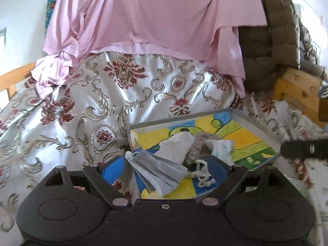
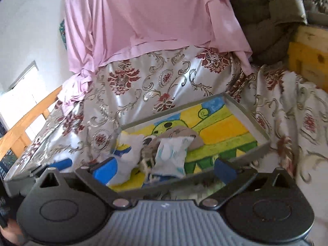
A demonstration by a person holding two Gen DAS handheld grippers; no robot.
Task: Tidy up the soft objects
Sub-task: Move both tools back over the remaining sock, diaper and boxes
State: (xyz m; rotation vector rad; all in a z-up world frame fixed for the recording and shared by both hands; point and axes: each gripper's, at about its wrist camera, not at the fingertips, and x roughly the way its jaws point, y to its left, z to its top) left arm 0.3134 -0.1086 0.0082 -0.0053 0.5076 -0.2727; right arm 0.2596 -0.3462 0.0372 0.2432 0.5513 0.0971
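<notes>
A grey tray [image 1: 180, 120] with a yellow, green and blue drawing on its floor lies on the bed. In it lie a grey face mask [image 1: 162, 172], a white pouch [image 1: 221, 145], a grey-brown cloth [image 1: 205, 141] and a cream cord [image 1: 202, 179]. My left gripper [image 1: 164, 169] is open just above the mask, blue pads on either side of it. In the right wrist view the tray [image 2: 242, 106] holds the white printed pouch [image 2: 171, 155] and the grey-brown cloth [image 2: 184, 133]. My right gripper [image 2: 164, 169] is open over the tray's near edge, empty.
A pink sheet [image 1: 143, 16] hangs over the bed's far side above a white floral bedspread [image 1: 82, 102]. An olive quilted jacket [image 1: 272, 41] lies at the right by a wooden frame [image 1: 295, 88]. The right gripper's black finger [image 1: 305, 148] enters the left view.
</notes>
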